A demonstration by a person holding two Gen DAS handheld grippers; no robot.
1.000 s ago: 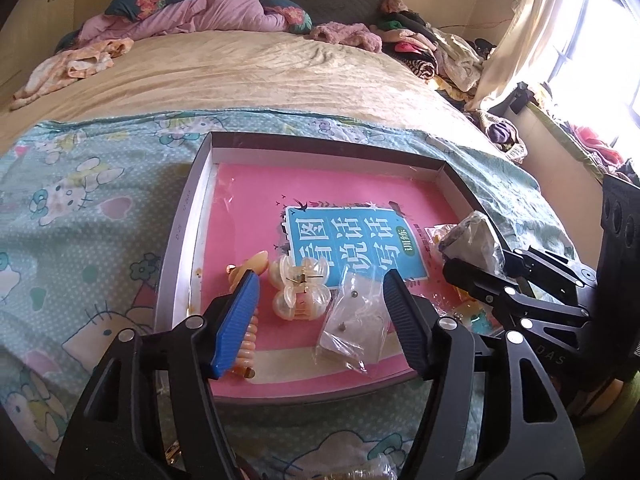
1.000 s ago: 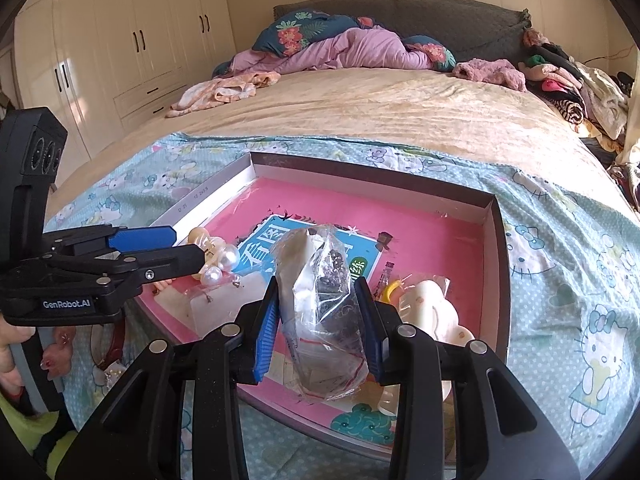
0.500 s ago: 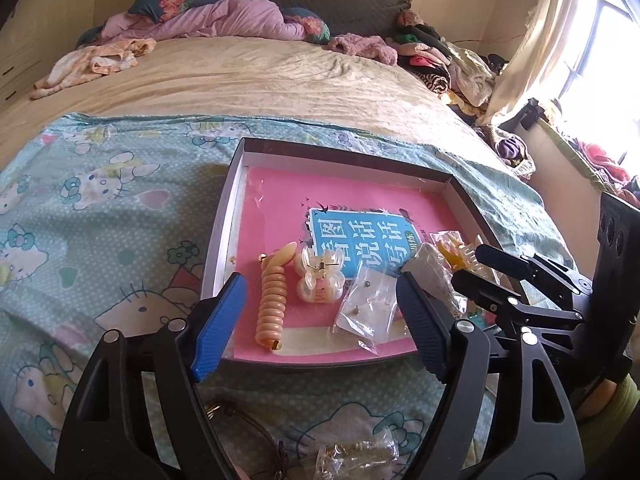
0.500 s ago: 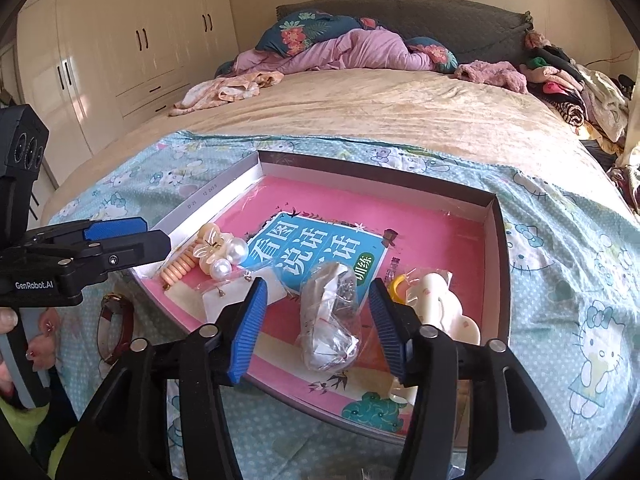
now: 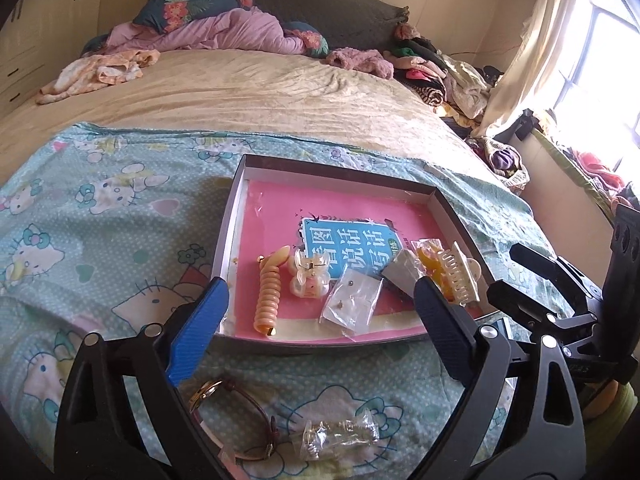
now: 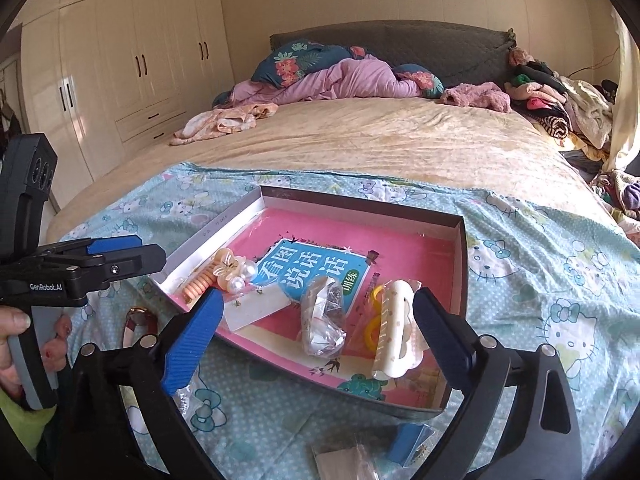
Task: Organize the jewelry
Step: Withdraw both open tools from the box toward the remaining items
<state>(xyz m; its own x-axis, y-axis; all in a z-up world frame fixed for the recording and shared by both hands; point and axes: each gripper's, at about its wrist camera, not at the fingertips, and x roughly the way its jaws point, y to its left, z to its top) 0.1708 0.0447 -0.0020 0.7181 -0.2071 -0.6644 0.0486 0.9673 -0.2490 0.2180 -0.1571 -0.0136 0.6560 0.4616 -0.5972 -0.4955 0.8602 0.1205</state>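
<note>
Most pieces already lie in the tray: the coil hair tie, clips and small bags; the watch and a clear packet wait on the blanket; the left gripper and right gripper are opening, nothing between the jaws

Two near wrist views, downward, sharing the tray.

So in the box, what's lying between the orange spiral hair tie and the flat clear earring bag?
A pale translucent bow-shaped hair clip lies between the spiral hair tie and the earring bag, clearest in the left wrist view.
</note>
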